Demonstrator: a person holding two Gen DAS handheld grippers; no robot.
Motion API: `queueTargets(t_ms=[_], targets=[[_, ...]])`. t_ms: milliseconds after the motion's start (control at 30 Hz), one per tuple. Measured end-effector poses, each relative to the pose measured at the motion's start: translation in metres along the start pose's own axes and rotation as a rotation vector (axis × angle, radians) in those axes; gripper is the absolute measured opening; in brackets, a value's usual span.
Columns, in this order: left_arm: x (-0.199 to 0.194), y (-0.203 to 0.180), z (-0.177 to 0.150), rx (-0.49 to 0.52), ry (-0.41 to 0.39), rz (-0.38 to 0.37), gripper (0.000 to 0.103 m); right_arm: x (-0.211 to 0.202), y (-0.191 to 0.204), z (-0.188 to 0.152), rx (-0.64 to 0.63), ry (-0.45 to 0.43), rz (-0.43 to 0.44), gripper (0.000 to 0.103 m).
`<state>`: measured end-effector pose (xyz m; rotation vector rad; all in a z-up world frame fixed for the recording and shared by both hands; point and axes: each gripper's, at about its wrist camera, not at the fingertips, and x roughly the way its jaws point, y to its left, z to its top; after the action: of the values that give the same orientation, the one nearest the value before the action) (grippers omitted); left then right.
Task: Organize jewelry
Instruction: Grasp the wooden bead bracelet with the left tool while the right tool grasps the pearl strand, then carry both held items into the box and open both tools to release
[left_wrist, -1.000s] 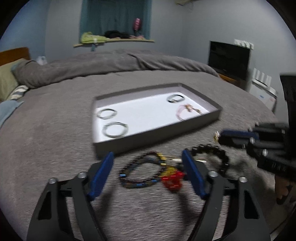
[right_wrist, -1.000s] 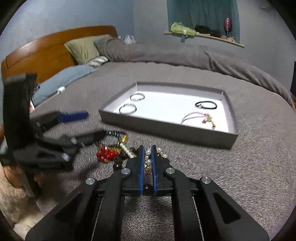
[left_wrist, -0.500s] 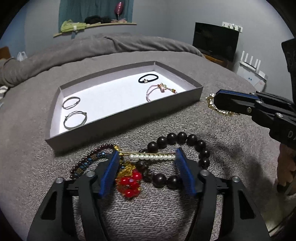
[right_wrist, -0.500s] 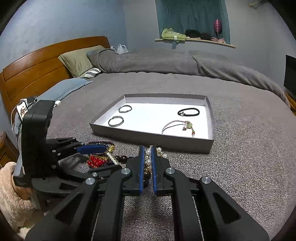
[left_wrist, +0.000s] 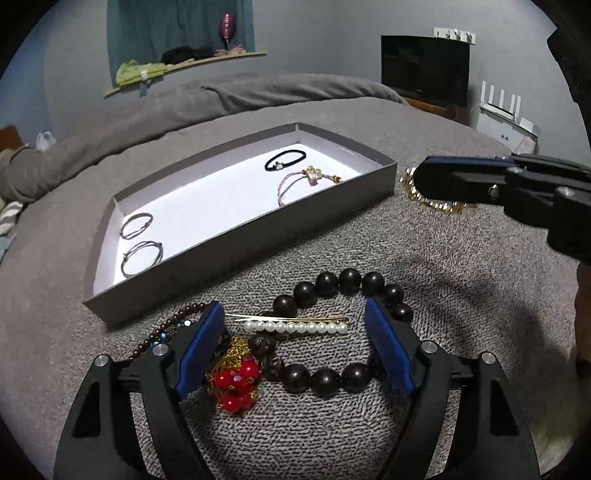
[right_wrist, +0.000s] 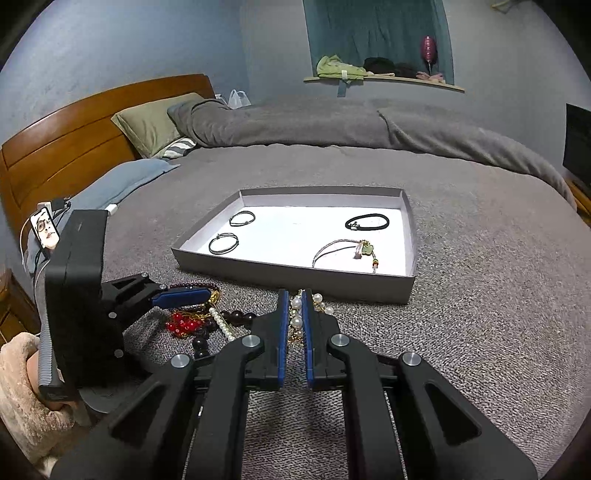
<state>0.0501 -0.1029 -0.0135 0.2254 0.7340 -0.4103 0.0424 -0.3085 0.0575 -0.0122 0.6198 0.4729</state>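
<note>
A grey tray lies on the bed and holds two thin metal bangles, a black hair band and a pink cord bracelet. In front of it is a jewelry pile: a pearl hairpin, a big dark bead bracelet, a red bead cluster and a thin dark-red bead bracelet. My left gripper hovers over the pile. Its jaws are opening, with the hairpin between them untouched. To the right, my right gripper is shut on a pearl and gold bracelet, whose gold chain trails on the blanket.
The bed is covered by a grey blanket, with a bunched duvet, pillows and a wooden headboard behind. A phone is propped at the left. A TV and a router stand beyond the bed's right edge.
My left gripper has shifted right over the pile, from the thin bead bracelet to the pearl hairpin, and its jaws have spread wider. The right gripper stays shut with the pearls between its pads.
</note>
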Motion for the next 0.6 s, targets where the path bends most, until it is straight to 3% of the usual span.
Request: queueTargets(t_ms=[67,600], targets=[[0.0,0.0,0.0,0.005,0.002,-0.014,0.071,0.0,-0.001,0.001,0.002,-0.003,0.0,0.007],[-0.02,0.018,0.007,-0.051,-0.056,-0.026,0.07,0.002,-0.009,0.003,0.019,-0.001,-0.011,0.007]])
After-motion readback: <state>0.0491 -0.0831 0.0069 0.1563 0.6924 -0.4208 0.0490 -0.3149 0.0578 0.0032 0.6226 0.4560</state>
